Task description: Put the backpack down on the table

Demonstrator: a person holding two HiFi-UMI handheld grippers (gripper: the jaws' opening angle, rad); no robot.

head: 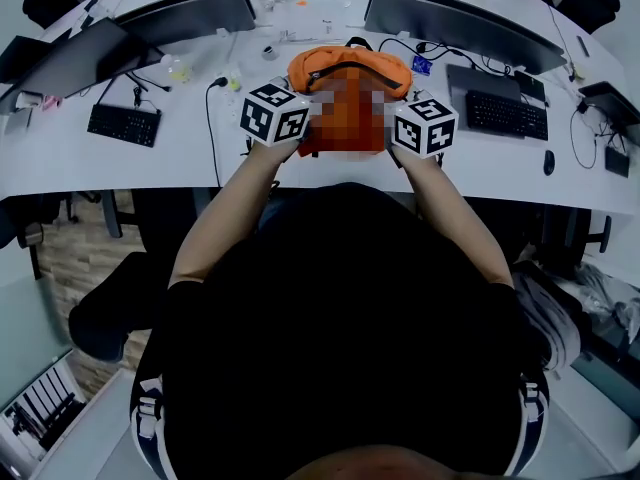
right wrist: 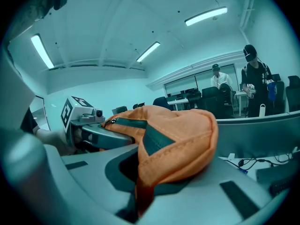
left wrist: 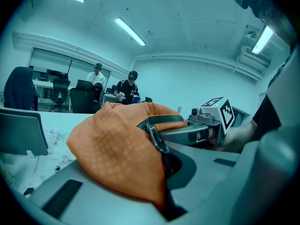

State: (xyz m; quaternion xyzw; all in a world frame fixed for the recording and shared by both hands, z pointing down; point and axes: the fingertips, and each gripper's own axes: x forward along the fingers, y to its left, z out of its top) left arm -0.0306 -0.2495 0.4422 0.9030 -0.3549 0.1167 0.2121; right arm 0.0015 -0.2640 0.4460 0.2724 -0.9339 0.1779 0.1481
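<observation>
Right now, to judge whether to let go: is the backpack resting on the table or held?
Held: left tongs and right tongs are both shut on the orange backpack. Whether its underside touches the table, cannot tell.

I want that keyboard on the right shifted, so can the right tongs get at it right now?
Probably not yet: the right tongs are shut on the orange backpack, shared with the left tongs. The keyboard itself lies uncovered on the table.
</observation>
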